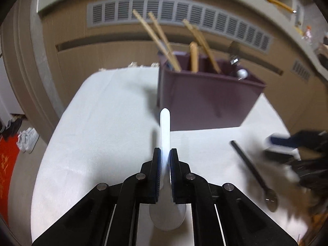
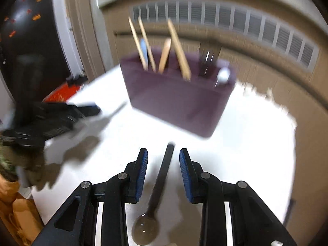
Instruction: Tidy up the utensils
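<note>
Holder (image 1: 205,98): chopsticks (image 1: 162,41), fork stowed. I have left gripper (image 1: 164,160) clamped on white spoon (image 1: 165,127); right gripper (image 2: 163,160) jaws apart astride dark spoon (image 2: 162,176), ungripped. Both spoons pending

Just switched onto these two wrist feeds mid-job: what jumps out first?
The purple utensil holder at the table's far side, with wooden chopsticks sticking out of it. In front, the left gripper is shut on a white spoon by its handle. The right gripper stands open astride a dark spoon lying on the white tablecloth.
</note>
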`<state>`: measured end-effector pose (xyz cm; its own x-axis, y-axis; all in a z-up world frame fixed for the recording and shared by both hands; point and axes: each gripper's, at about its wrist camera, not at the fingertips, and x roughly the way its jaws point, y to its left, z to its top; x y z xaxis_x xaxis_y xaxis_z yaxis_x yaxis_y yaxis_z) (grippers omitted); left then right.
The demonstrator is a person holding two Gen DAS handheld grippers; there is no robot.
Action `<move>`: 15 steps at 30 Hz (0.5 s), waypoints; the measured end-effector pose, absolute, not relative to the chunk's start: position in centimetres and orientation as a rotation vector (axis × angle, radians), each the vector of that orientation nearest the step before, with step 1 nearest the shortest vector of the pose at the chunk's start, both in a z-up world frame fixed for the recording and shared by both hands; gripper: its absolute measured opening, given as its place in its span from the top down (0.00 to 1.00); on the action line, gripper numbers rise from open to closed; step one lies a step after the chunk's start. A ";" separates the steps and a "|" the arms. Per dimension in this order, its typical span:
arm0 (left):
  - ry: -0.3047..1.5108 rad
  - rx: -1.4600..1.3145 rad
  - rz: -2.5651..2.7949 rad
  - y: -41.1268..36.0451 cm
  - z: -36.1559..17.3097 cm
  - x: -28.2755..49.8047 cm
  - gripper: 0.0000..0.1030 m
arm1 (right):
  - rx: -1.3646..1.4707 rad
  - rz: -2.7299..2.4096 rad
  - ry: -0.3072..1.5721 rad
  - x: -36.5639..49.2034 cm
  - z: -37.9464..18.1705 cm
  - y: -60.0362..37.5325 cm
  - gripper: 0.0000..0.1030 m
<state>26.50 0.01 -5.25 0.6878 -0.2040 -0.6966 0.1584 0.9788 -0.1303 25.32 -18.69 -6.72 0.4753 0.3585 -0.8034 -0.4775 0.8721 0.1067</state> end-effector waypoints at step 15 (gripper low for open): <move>0.661 -0.175 -0.276 1.3 -2.3 24.3 0.92 | -0.005 0.507 0.934 24.5 -6.8 -19.4 0.89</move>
